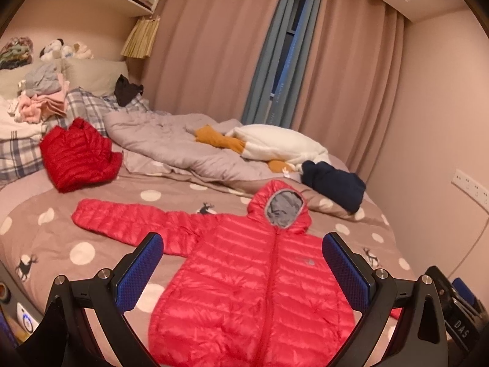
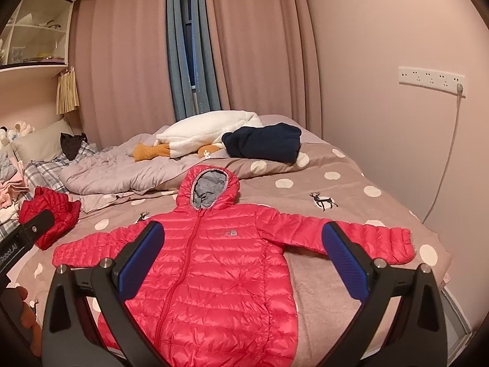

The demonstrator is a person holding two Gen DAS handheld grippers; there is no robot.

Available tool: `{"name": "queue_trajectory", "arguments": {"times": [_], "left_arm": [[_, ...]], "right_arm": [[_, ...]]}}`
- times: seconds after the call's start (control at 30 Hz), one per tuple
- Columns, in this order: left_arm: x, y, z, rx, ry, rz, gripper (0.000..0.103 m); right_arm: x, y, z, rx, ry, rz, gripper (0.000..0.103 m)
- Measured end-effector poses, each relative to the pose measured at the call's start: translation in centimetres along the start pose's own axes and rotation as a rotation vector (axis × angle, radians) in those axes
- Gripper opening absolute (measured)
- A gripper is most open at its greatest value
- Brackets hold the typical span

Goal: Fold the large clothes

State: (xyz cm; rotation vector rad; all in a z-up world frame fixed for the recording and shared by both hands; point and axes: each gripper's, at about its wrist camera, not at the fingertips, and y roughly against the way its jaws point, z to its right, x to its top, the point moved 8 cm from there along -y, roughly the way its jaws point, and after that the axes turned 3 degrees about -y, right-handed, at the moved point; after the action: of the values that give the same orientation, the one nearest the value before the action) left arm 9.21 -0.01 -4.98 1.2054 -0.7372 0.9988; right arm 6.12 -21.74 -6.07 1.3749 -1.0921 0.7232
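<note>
Clearly nothing has been folded yet on the bed (image 2: 351,299), with its brown polka-dot cover taking up most of the room under the pink curtains (image 2: 259,46). A rumpled grey quilt (image 1: 171,140) lies across the far half, with a white and orange plush toy (image 2: 201,140) and a dark navy garment (image 2: 266,142) beside it.

In front of those, the red hooded down jacket (image 2: 220,263) is spread flat on the cover, front up and zipped, hood toward the far end and both sleeves stretched out sideways. A second red puffer (image 1: 78,156) sits already bundled near the plaid pillow (image 1: 88,104).

Both tools hover above the jacket's lower half without touching it. The left gripper (image 1: 241,267) has its jaws wide apart and holds nothing; the right gripper (image 2: 241,257) is likewise spread and empty.

So I'd judge this as the very start: garment laid out, first fold pending. The next move likely calls for each gripper to come down on a cuff or sleeve end, pinch the slippery, puffy shell firmly, and bring the sleeves in across the chest.
</note>
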Motion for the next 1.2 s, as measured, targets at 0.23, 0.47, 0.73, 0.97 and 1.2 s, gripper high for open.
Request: {"name": "queue_trajectory", "arguments": {"times": [0.23,0.47,0.73,0.97,1.2], "left_arm": [[0.0,-0.6,-0.3,0.0,0.029,-0.023,0.103],[0.0,-0.9,-0.7,0.049,0.018,-0.023,0.103],[-0.2,-1.2,-1.0,0.069,0.026,-0.028,0.103],[-0.3,-1.3,-1.0,0.067,0.023,-0.036,0.103],[-0.3,-1.3,-1.2,0.081,0.026,-0.042,0.103]], "right_arm": [[-0.1,-0.3,-0.2,0.006,0.007,-0.01,0.103],[-0.5,-0.7,-0.5,-0.005,0.004,-0.023,0.103],[-0.7,-1.1,-1.2,0.0,0.028,-0.03,0.103],[-0.8,-1.5,-1.6,-0.001,0.037,-0.04,0.103],[-0.7,-1.4,-1.8,-0.019,0.055,-0.03,0.103]]}}
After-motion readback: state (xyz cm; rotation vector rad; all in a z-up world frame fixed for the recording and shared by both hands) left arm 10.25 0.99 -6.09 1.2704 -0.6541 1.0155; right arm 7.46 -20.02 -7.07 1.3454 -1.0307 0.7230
